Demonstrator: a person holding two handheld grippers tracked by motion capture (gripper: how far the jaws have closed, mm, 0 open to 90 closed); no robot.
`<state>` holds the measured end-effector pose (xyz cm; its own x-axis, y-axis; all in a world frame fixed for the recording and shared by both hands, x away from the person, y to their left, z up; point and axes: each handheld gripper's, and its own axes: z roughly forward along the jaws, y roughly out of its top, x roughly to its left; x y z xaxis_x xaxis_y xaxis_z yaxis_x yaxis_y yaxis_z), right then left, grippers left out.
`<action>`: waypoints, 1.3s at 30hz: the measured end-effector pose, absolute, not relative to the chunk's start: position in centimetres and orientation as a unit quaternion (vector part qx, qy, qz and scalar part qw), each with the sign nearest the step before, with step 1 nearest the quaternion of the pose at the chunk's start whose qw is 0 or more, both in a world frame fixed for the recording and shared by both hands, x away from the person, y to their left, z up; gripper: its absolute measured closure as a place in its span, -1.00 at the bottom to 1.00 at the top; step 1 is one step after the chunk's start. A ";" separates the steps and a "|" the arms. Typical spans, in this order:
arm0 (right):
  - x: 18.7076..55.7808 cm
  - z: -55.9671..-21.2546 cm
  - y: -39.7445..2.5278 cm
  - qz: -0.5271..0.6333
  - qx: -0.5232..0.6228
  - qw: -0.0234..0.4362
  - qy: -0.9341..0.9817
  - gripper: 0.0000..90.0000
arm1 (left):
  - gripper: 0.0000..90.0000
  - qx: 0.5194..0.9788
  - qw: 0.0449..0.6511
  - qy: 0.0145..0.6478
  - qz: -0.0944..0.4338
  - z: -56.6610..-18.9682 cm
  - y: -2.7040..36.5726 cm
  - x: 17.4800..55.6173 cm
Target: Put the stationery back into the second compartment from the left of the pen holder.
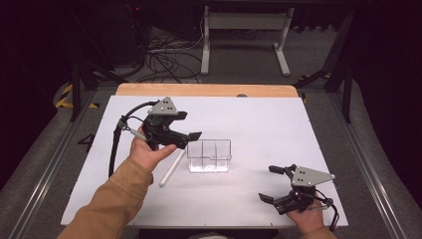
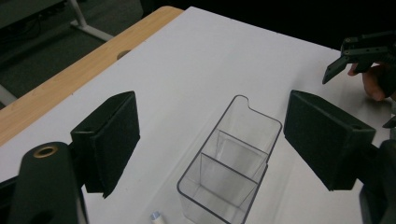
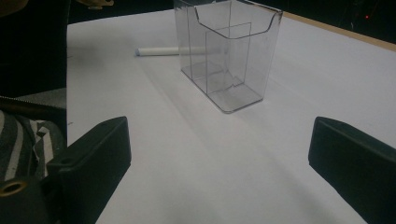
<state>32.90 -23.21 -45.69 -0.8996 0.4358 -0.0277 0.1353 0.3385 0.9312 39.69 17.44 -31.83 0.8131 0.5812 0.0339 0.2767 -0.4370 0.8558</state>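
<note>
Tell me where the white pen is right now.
In the high view the white pen lies flat on the white table, just left of the clear divided box and below the left gripper, whose jaws are open.

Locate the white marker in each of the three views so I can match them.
High view: the white marker lies on the table just left of the clear holder.
Left gripper view: just its tip shows at the bottom edge, left of the holder.
Right gripper view: it lies at upper left, passing behind the holder.
Shared landmark: the clear holder.
</note>
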 end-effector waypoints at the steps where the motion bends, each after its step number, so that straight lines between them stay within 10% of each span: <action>1: 32.9 -45.7 -23.2 0.548 0.177 0.137 0.806 -0.86 | -0.61 0.830 0.464 0.259 0.169 -31.8 17.6 39.7; 39: 32.8 -45.7 -23.2 0.548 0.178 0.136 0.806 -0.86 | -0.34 0.846 0.351 0.370 0.158 -36.0 21.1 39.7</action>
<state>32.84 -23.16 -45.67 -0.9000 0.4352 -0.0247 0.1371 0.3365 0.9317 39.74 21.05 -36.05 0.6767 0.7363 0.0072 0.5150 -0.4802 0.7100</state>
